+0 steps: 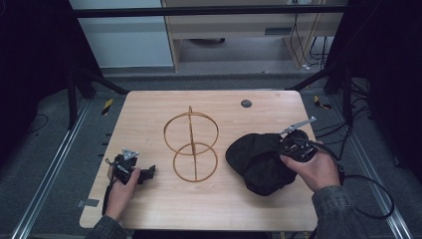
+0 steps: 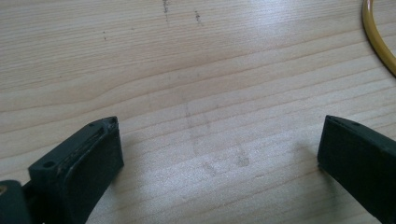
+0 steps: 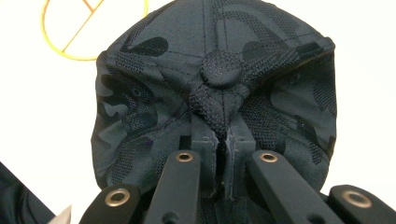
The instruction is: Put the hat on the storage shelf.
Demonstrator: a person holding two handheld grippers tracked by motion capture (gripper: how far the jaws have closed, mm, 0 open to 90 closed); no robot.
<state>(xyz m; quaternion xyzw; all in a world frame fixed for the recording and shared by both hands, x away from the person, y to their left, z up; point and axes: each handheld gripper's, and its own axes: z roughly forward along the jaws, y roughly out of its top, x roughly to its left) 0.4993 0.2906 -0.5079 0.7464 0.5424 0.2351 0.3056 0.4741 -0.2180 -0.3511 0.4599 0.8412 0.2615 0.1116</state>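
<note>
At the right of the high view, the right gripper (image 1: 293, 145) pinches a dark cap (image 3: 215, 88) just below its top button. The left gripper (image 2: 219, 154) rests at lower left on the counter (image 1: 149, 209), fingers spread, beside a wire stand (image 1: 191, 147).

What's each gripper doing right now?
Left gripper: open, holding nothing, over the bare table.
Right gripper: closed on the dark cap.

cap (image 3: 219, 70): dark camo, crumpled; on table's right, beside wire stand (image 1: 191, 147); pinched in right tool (image 3: 223, 140)
</note>
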